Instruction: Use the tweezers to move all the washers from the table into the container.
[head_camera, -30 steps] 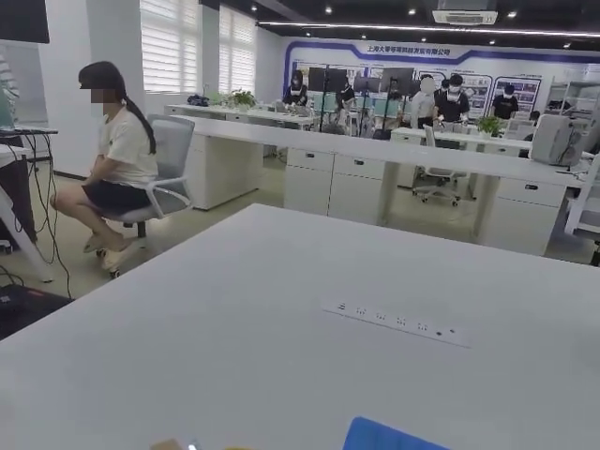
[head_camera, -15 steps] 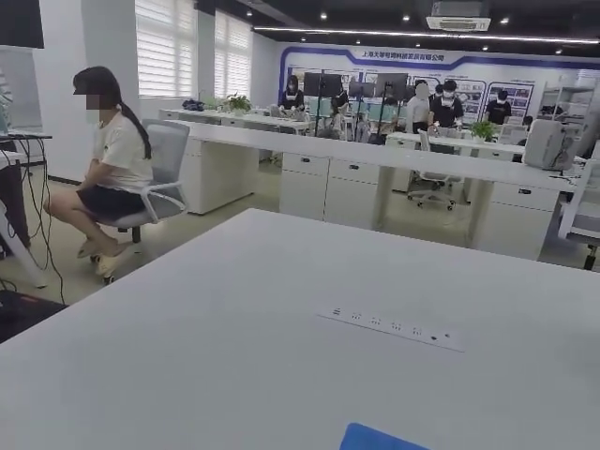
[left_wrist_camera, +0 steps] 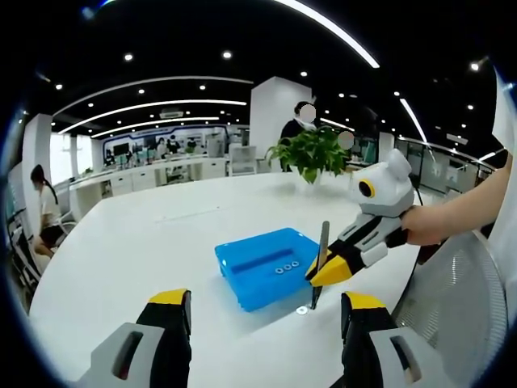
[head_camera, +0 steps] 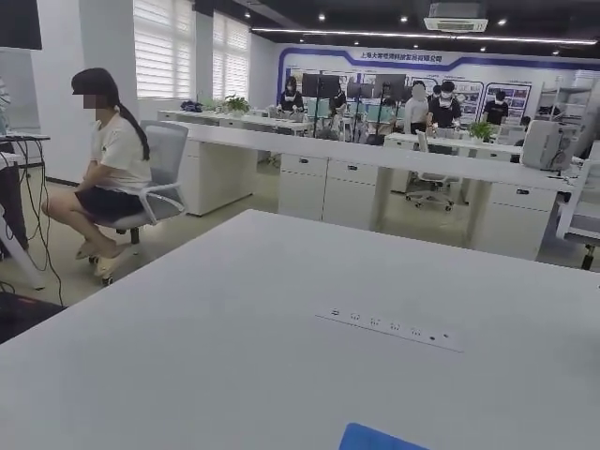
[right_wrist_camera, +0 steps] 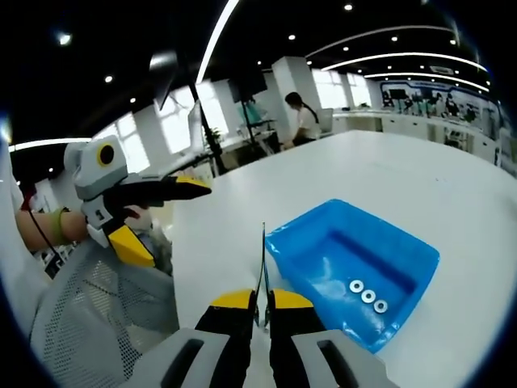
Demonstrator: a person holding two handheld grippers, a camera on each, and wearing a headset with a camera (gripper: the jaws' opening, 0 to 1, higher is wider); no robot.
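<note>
A blue container (left_wrist_camera: 262, 271) lies on the white table with three washers (left_wrist_camera: 284, 267) in a row inside. One corner of the container (head_camera: 375, 439) shows at the bottom of the head view. My right gripper (left_wrist_camera: 339, 263) is shut on the tweezers (left_wrist_camera: 321, 257), which point down at a single washer (left_wrist_camera: 302, 309) on the table beside the container. In the right gripper view the right gripper (right_wrist_camera: 261, 297) clamps the tweezers (right_wrist_camera: 263, 263) next to the container (right_wrist_camera: 355, 271) and its washers (right_wrist_camera: 367, 296). My left gripper (left_wrist_camera: 266, 311) is open and holds nothing. The left gripper (right_wrist_camera: 178, 225) hovers off to the side.
A flush power strip (head_camera: 389, 328) runs across the table's middle. A potted plant (left_wrist_camera: 311, 153) stands at the far end. A mesh chair (right_wrist_camera: 89, 323) is close behind the grippers. A person (head_camera: 108, 178) sits on a chair left of the table.
The head camera has tilted up slightly. The table and the container's corner stay as they were.
</note>
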